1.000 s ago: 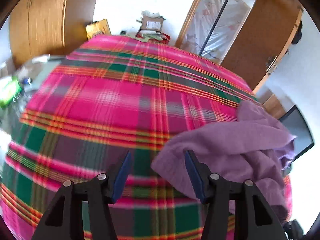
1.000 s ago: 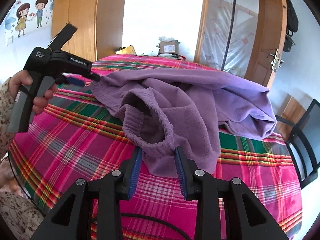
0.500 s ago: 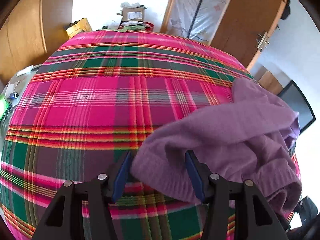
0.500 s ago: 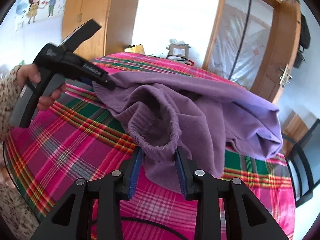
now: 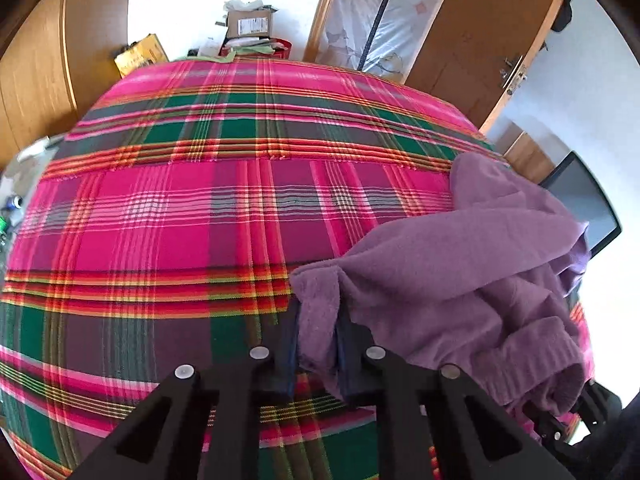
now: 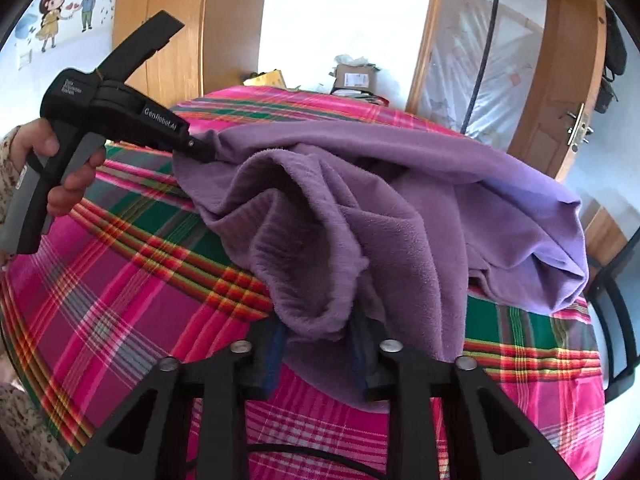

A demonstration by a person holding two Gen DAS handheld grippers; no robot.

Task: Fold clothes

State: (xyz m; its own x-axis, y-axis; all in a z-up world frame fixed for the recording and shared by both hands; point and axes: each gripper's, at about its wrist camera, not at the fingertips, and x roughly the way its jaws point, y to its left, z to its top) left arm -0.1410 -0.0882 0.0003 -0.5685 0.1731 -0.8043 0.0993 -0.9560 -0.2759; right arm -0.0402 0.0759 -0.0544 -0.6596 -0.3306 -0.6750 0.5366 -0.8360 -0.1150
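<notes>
Both grippers have just gone from standing open around the purple garment to closing on it. A second ago the left gripper had its jaws wide apart with only a corner of cloth near them; now they are narrowing on a thick fold of the garment's edge, and the fold fills the gap and bulges above it. The right gripper is closing too, its jaws drawing in on a ribbed cuff or hem that hangs down between them, with a little room seemingly left on either side. The garment lies bunched on the plaid-covered surface, toward its right side in the left wrist view, rumpled and not yet spread. In the right wrist view a hand holds the left gripper, which bites the garment's far edge. With two separate edges taken, the likely next step is to lift and pull the cloth flat before any fold; the right grip looks less sure.
</notes>
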